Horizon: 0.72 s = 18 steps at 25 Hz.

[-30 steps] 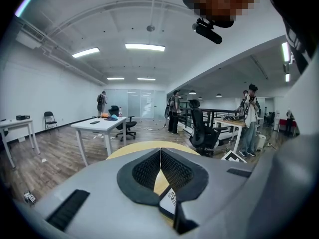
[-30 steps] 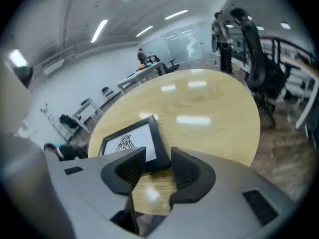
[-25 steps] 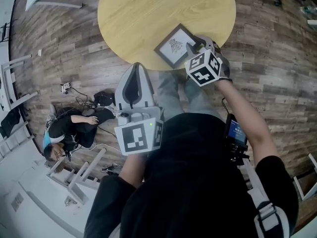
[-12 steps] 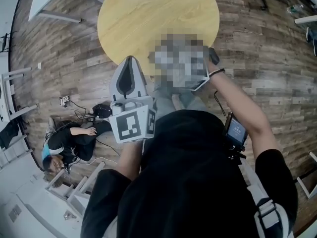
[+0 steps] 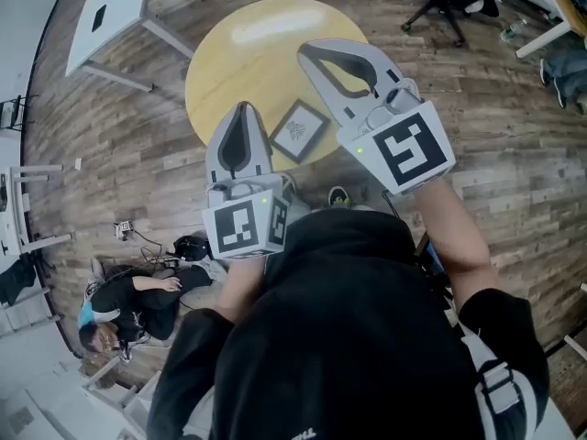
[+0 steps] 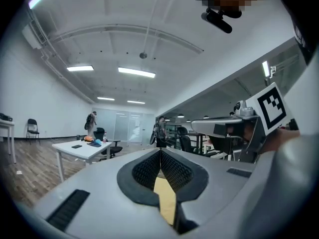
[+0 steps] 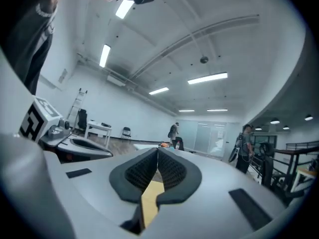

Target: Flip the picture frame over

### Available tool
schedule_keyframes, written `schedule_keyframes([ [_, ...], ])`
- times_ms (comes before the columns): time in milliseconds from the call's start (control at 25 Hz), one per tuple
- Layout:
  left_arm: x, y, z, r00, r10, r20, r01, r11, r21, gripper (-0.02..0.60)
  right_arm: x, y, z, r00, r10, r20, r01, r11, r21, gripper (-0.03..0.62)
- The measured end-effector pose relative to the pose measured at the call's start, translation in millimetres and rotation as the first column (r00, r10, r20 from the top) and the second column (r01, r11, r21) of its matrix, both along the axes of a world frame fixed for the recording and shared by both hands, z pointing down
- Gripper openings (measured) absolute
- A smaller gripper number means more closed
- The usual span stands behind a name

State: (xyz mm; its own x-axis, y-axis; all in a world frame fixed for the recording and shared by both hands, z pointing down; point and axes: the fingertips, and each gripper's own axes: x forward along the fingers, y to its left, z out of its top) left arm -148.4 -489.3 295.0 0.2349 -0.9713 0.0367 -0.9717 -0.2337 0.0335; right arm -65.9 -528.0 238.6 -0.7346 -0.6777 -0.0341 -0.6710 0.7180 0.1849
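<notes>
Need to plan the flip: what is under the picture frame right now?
The picture frame lies flat, print side up, on the round wooden table, close to its near edge. Nothing pokes out around it; its back face is covered.

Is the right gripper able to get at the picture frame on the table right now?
Probably yes: the right gripper is held high and shut, but nothing sits around the picture frame.

Open-plan office: ahead of the left gripper (image 6: 160,152), a white desk (image 6: 82,151), a swivel chair (image 6: 115,150) and glass partitions (image 6: 125,126) under strip lights (image 6: 136,72); below it, a round wooden table (image 5: 248,53) on plank flooring (image 5: 514,154).
</notes>
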Motion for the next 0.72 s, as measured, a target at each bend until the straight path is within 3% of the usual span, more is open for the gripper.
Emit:
schedule_keyframes([
  [400,32,17,-19,0.996,0.083,-0.005,-0.083,0.996,0.036,0.023,62,15,13,0.982,0.166,0.087,-0.154,0.979,-0.132,0.020],
  [720,21,24,-22,0.998,0.066,-0.005,-0.066,0.997,0.028,0.023,63,20,16,0.980,0.176,0.096,-0.160,0.975,-0.152,0.020],
])
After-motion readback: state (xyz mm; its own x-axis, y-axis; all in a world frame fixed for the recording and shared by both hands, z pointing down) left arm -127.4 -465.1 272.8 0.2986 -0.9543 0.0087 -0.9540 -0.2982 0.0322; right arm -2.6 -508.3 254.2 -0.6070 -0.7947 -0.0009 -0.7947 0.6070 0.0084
